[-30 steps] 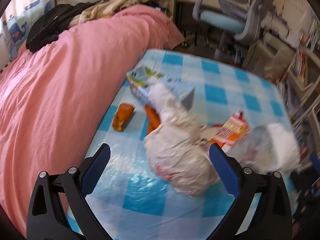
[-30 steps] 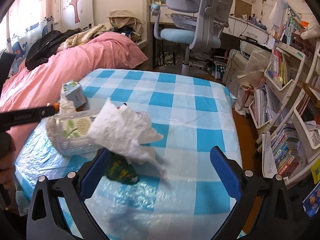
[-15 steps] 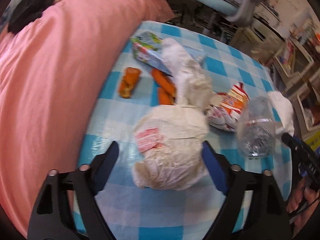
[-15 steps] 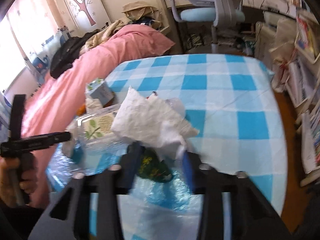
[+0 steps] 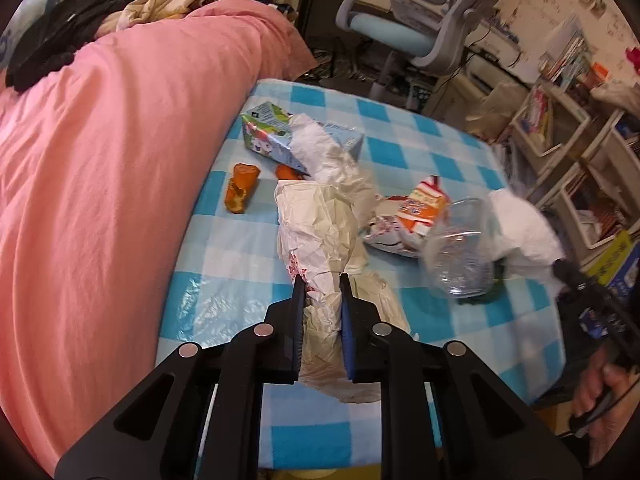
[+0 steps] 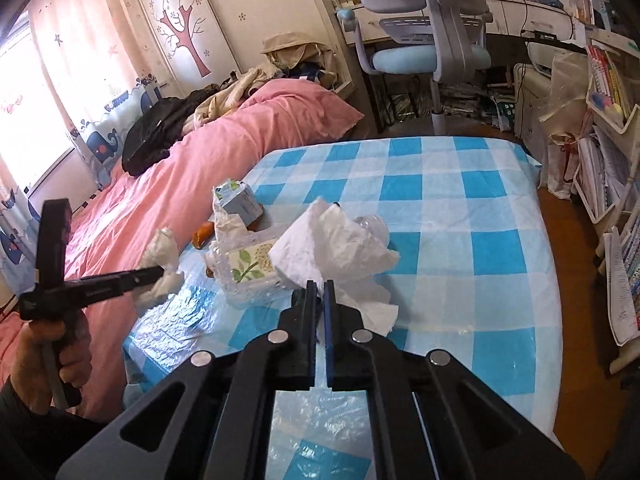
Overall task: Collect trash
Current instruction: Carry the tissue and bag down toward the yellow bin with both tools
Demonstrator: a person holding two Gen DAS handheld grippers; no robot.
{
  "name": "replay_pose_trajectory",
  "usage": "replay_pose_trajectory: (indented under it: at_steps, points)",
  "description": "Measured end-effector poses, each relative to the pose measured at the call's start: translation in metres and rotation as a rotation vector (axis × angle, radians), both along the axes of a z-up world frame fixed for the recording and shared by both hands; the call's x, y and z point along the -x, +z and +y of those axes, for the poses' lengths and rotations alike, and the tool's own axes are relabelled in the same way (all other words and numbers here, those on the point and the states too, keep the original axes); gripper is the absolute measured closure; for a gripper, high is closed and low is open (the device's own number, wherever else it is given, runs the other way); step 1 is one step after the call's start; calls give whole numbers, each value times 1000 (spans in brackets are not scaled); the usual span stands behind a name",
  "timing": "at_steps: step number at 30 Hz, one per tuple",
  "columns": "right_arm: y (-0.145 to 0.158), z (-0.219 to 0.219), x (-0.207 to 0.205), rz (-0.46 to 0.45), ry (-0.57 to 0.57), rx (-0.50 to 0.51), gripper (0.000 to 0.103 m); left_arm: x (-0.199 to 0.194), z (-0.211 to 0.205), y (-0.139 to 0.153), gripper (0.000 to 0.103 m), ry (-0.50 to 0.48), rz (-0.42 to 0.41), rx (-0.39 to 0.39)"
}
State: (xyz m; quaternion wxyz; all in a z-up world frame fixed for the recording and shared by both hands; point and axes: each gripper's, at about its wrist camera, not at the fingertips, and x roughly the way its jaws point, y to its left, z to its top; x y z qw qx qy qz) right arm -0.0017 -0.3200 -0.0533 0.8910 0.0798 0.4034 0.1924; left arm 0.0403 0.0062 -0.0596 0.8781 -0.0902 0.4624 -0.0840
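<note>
Trash is lying in a loose heap on a table covered with a blue-and-white checked cloth (image 5: 416, 144). In the left wrist view, a crumpled white paper bag (image 5: 320, 232) is sitting at the center of the frame, and the left gripper (image 5: 320, 284) is pinching its near end; its jaws have just been closing and the paper is bunching between them. Above the bag, toward the upper middle, a green and blue drink carton (image 5: 268, 132) is lying on its side, with an orange wrapper (image 5: 240, 192) to its left. To the right of the bag, an orange and white snack packet (image 5: 416, 208) is touching a clear plastic bottle (image 5: 460, 256).

In the right wrist view, the right gripper (image 6: 319, 286) is pressed together at lower center, nipping the edge of a white tissue (image 6: 332, 244) that is draping over the bottle. A pink bedspread (image 6: 192, 168) is filling the left side, and a grey desk chair (image 6: 420, 20) is standing at the top.
</note>
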Motion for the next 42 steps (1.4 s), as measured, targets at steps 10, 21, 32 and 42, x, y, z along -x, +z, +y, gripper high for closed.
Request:
replay_pose_trajectory:
  at_steps: [10, 21, 32, 42]
  points:
    - [-11, 9, -9, -5, -115, 116, 22, 8, -9, 4, 88, -54, -4, 14]
    - [-21, 38, -43, -15, -33, 98, 56, 2, -13, 0, 88, -73, 14, -26]
    - [20, -6, 6, -139, -90, -35, 99, 17, -13, 19, 88, -90, -86, 46]
    - [35, 4, 81, -139, 73, -245, 99, 57, -6, 43, 88, -159, -203, 184]
